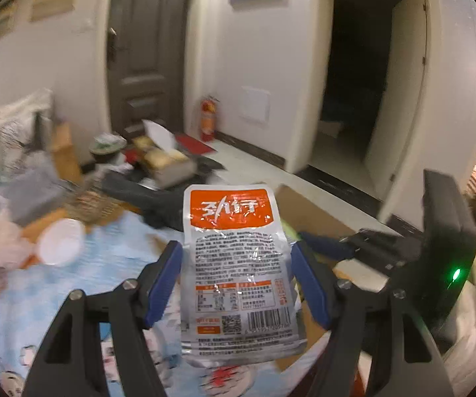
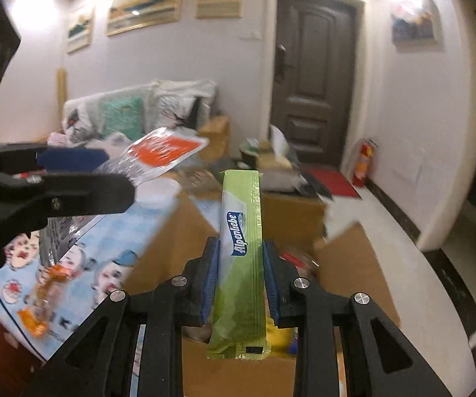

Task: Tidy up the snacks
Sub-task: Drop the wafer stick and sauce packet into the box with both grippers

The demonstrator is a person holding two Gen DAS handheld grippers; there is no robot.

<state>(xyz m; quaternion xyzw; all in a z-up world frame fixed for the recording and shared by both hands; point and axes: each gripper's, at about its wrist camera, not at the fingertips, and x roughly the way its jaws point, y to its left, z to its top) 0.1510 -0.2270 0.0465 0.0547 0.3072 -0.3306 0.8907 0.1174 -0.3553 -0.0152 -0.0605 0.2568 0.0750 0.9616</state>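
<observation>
- Right wrist view shows an open cardboard box (image 2: 201, 231) below the tongs, its flaps standing out; inside it some colourful packets (image 2: 296, 259) lie, too blurred to name.
- Right tongs (image 2: 242, 276) are nearly closed on a long green Alpenliebe pack (image 2: 242, 264), which stands almost upright between the blue pads, above the box.
- Left tongs (image 1: 237, 278) are about half open, and their blue pads press the two sides of a silver and orange snack pouch (image 1: 234, 264); the pouch is held in the air with its printed back toward the camera.
- From the right wrist view the left tongs (image 2: 99, 168) come in from the left, and the pouch (image 2: 158, 155) sticks out flat over the desk.
- Desk (image 2: 105, 231) carries a light blue cloth with cartoon faces; an orange wrapped snack (image 2: 39, 301) lies on it near the left edge, and a white bowl (image 1: 61, 241) stands farther back.
- Behind the desk there is a sofa (image 2: 132, 115) with cushions, and a tissue box (image 1: 168, 158) on a cluttered surface.
- Room has a dark door (image 2: 314, 66), a red fire extinguisher (image 2: 365, 162) on the floor beside it, a red mat (image 2: 334, 178), and framed pictures (image 2: 145, 3) on the white wall.
</observation>
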